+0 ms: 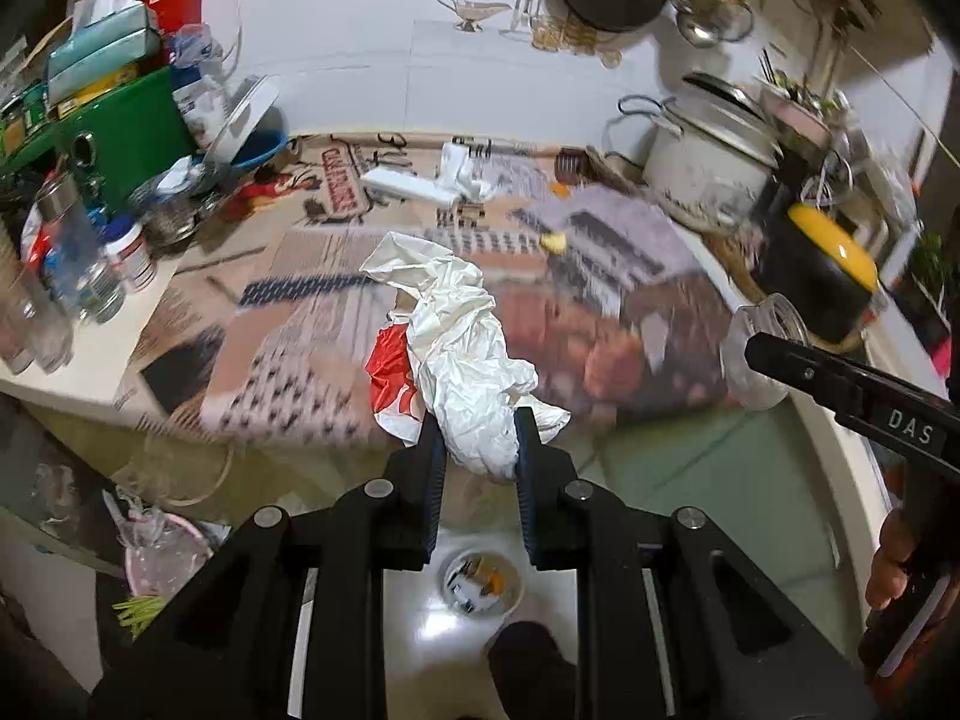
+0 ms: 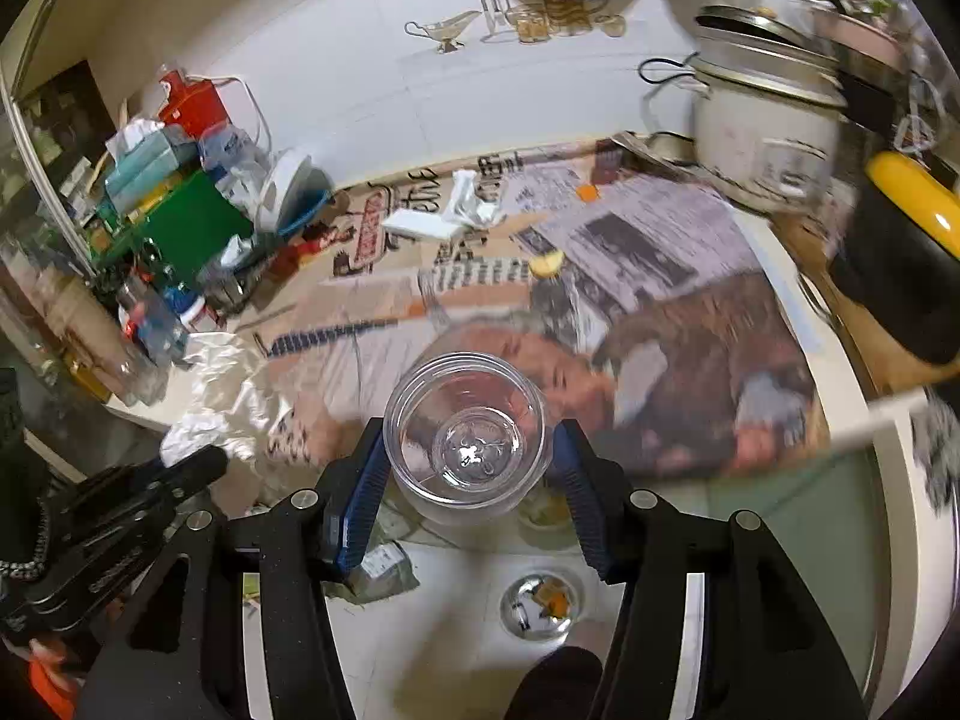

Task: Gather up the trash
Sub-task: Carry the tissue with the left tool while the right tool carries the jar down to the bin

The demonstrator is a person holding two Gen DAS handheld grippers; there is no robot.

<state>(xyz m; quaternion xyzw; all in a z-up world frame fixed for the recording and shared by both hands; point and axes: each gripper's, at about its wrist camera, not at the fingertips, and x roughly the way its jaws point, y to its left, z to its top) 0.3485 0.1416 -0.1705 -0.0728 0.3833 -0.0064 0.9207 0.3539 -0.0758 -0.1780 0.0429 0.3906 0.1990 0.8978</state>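
My left gripper [image 1: 480,438] is pinched nearly closed on a crumpled white bag [image 1: 462,354], gripped at one end so the rest trails over the tabletop [image 1: 660,456]. My right gripper [image 2: 468,462] stands about half open, clamping a clear jar [image 2: 467,432] upright by its sides, mouth up, probably so it can't slip. A bin on the floor [image 1: 483,582] below looks like where both belong.

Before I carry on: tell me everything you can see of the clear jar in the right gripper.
The clear jar looks like transparent plastic, round, wide-mouthed, with no lid on and nothing visible inside. Its open mouth faces the right wrist camera, so you see straight down to its base. The right gripper holds it by its sides, blue fingers pressing on either flank. It hangs in the air over the near edge of the newspaper-covered counter, touching nothing else.
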